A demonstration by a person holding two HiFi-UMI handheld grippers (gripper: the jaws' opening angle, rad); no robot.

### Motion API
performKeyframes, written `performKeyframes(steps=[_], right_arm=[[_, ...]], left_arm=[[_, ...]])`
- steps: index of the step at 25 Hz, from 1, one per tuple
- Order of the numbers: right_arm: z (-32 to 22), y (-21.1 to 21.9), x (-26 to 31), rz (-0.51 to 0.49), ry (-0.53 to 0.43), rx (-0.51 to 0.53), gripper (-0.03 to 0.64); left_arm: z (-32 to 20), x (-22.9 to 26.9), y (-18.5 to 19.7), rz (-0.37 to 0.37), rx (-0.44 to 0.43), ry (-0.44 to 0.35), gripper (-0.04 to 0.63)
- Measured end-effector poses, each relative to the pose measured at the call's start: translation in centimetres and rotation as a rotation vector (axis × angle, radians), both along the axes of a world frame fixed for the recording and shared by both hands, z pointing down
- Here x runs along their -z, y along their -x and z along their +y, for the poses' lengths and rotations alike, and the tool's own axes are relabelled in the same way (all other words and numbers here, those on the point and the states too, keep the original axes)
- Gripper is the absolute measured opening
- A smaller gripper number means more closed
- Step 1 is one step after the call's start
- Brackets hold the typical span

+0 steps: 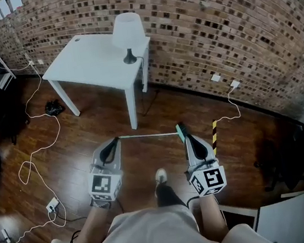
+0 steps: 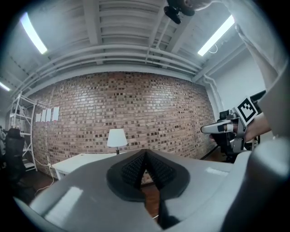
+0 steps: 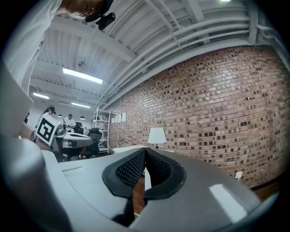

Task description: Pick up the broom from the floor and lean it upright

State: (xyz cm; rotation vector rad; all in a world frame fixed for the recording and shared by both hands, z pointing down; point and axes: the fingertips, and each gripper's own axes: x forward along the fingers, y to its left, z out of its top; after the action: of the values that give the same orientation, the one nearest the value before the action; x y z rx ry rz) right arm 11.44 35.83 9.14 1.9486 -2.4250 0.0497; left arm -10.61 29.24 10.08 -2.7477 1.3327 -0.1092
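Wood floor [image 1: 112, 115] is crossed by broom [image 1: 148, 136]; w/ L hand-held gripper [image 1: 115, 141] & R hand-held gripper [image 1: 190, 139] clenched empty, it could be shoved away, not grasped.

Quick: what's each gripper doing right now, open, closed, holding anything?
Left gripper: closed, nothing between its jaws.
Right gripper: closed, nothing between its jaws.
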Motion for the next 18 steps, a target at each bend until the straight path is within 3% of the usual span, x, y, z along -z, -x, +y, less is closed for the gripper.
performKeyframes(steps=[10,18], right_arm=[[-15.6,-9.3,2.4,0.018,-0.017,0.090,0.014],[-20.9,-10.5,2.1,0.058,-0.009,0.100,0.014]], left_arm=[[-14.1,2.7,-9.1,-0.004,0.060,-0.056,0.000],[-19.4,1.6,-10.7,-0.012,0.056,-0.020,0.000]])
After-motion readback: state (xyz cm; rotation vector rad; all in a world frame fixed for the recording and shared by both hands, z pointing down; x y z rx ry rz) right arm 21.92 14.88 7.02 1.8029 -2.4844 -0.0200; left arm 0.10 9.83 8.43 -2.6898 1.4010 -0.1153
